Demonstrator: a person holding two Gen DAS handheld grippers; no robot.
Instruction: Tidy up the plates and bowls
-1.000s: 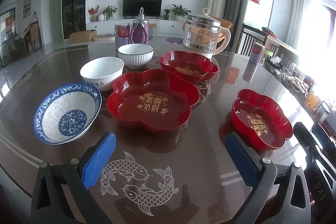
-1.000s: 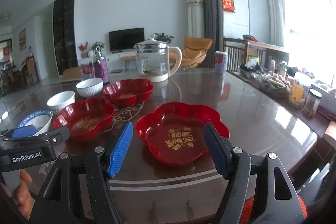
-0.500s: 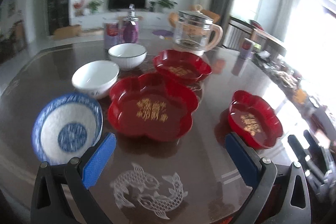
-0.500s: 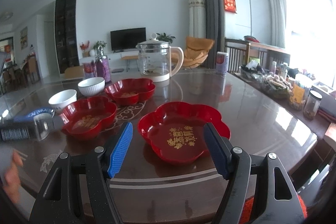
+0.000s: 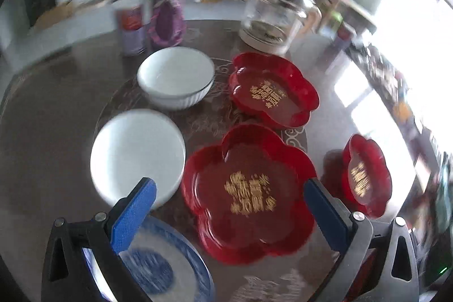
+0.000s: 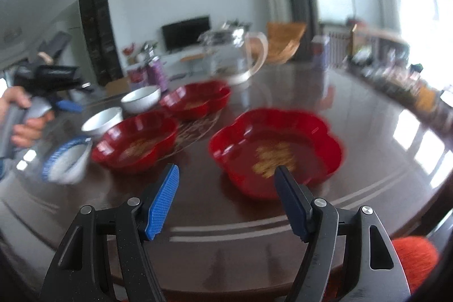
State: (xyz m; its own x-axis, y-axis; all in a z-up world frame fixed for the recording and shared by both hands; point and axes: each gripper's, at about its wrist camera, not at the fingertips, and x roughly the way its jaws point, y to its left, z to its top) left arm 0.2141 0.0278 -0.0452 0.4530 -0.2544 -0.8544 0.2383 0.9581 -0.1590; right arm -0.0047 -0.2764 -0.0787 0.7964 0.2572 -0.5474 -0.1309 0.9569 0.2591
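Left wrist view: left gripper (image 5: 229, 194), jaws spread wide and empty, above the near red flower-shaped plate (image 5: 249, 194); blue-patterned bowl (image 5: 158, 271) under its left finger; plain white bowl (image 5: 137, 154) beside it; ribbed white bowl (image 5: 175, 79) further back; second red plate (image 5: 271, 89) behind; third red plate (image 5: 365, 174) to the right.

Right wrist view: right gripper (image 6: 226, 197), jaws parted, nothing held, close before that third red plate (image 6: 276, 152). Glass kettle (image 6: 235, 53) at rear of the dark table (image 6: 368, 132).

Handling advice: likely stack like with like; pinch one rim lobe squarely, lift level, since glossy plates may slip.

Writing: gold characters on plate centres, blurred, unreadable.
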